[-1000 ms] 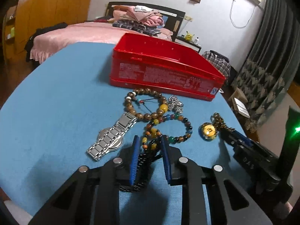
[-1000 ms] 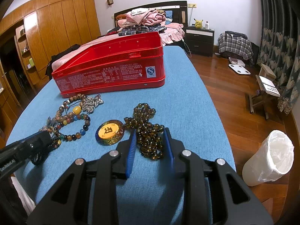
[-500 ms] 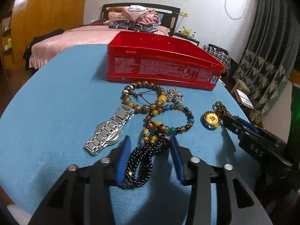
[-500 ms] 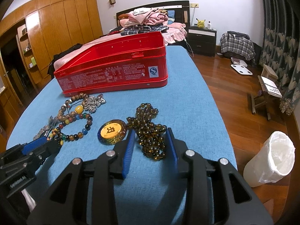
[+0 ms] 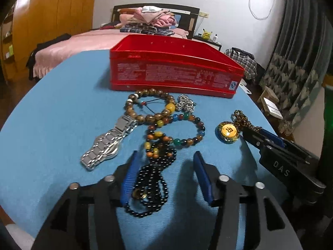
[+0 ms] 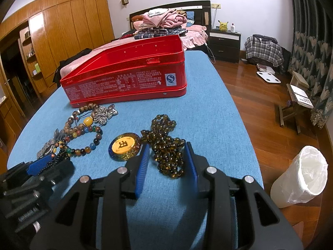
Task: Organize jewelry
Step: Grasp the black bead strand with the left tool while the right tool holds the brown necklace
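- The black bead necklace (image 5: pixel 150 184) lies in a heap on the blue table (image 5: pixel 52 125), between the two blue pads of the left gripper (image 5: pixel 166 171). It is closer to the left pad (image 5: pixel 130 176) and seems to touch it; the right pad stands apart from it.
- The fingers of the left gripper are spread wide and hold nothing.
- The brown bead necklace (image 6: pixel 167 145) lies bunched between the fingers of the right gripper (image 6: pixel 167 159), and the far part of it goes beyond the fingertips.
- The right gripper is also open, with a narrower gap; the beads lie just beside both pads, but I cannot tell whether they touch them.
- The gold pendant (image 6: pixel 124 146) lies just left of the right gripper's left finger (image 6: pixel 142 166), next to the brown beads.
- Beyond the black necklace lies a multicolour bead bracelet (image 5: pixel 177 130), which meets its far end.
- Further away is a brown bead bracelet (image 5: pixel 149 106), and a silver charm (image 5: pixel 186 103) lies just beside it.
- A silver watch (image 5: pixel 109 143) lies to the left of the bracelets.
- A red tin box (image 5: pixel 172 66), with no lid on it, stands behind all the jewelry.
- On the floor to the right stands a white bin (image 6: pixel 301 175).
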{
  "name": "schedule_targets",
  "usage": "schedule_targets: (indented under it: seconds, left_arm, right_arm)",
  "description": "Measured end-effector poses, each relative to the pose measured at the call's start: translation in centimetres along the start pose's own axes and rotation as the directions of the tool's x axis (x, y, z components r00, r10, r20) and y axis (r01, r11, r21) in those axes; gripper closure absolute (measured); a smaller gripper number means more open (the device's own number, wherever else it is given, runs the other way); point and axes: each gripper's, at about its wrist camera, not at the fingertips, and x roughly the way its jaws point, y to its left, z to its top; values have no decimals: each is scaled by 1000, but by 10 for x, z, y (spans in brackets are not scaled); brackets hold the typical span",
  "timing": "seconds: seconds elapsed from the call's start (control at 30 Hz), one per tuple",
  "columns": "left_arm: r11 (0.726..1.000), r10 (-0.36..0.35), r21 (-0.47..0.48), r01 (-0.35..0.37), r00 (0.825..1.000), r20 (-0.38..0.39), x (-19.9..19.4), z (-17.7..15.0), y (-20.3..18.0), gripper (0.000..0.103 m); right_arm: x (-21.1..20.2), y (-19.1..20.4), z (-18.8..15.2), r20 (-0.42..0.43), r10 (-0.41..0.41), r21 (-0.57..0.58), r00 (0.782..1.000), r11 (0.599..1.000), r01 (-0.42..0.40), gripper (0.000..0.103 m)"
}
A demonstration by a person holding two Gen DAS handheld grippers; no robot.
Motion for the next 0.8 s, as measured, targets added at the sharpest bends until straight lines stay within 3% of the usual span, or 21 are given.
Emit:
schedule_targets:
  seconds: [0.03, 0.1, 0.2, 0.37, 0.67, 0.8]
  left_arm:
    - [1000, 7, 7, -7, 1000, 5, 0, -1, -1, 50]
    - [999, 45, 22, -46, 999, 19, -1, -3, 0, 70]
    - [1000, 15, -21, -15, 1000, 27, -4, -3, 13, 82]
    - [993, -43, -108, 47, 999, 33, -8, -3, 30, 83]
    - [999, -8, -48, 10, 999, 41, -7, -6, 21, 81]
    - [999, 5, -37, -3, 999, 51, -8, -7, 19, 83]
  right_arm:
    - [0, 0, 0, 0, 1, 2, 1000, 1000, -1, 69]
    - [0, 1, 0, 1, 4, 3, 1000, 1000, -4, 69]
    - [1, 2, 1, 1, 4, 3, 1000, 1000, -4, 69]
    - [3, 5, 1, 1, 7, 5, 1000, 1000, -7, 69]
    - [3, 4, 1, -4, 8, 4, 1000, 1000, -8, 68]
    - [8, 11, 2, -16, 13, -23, 1000, 1000, -13, 60]
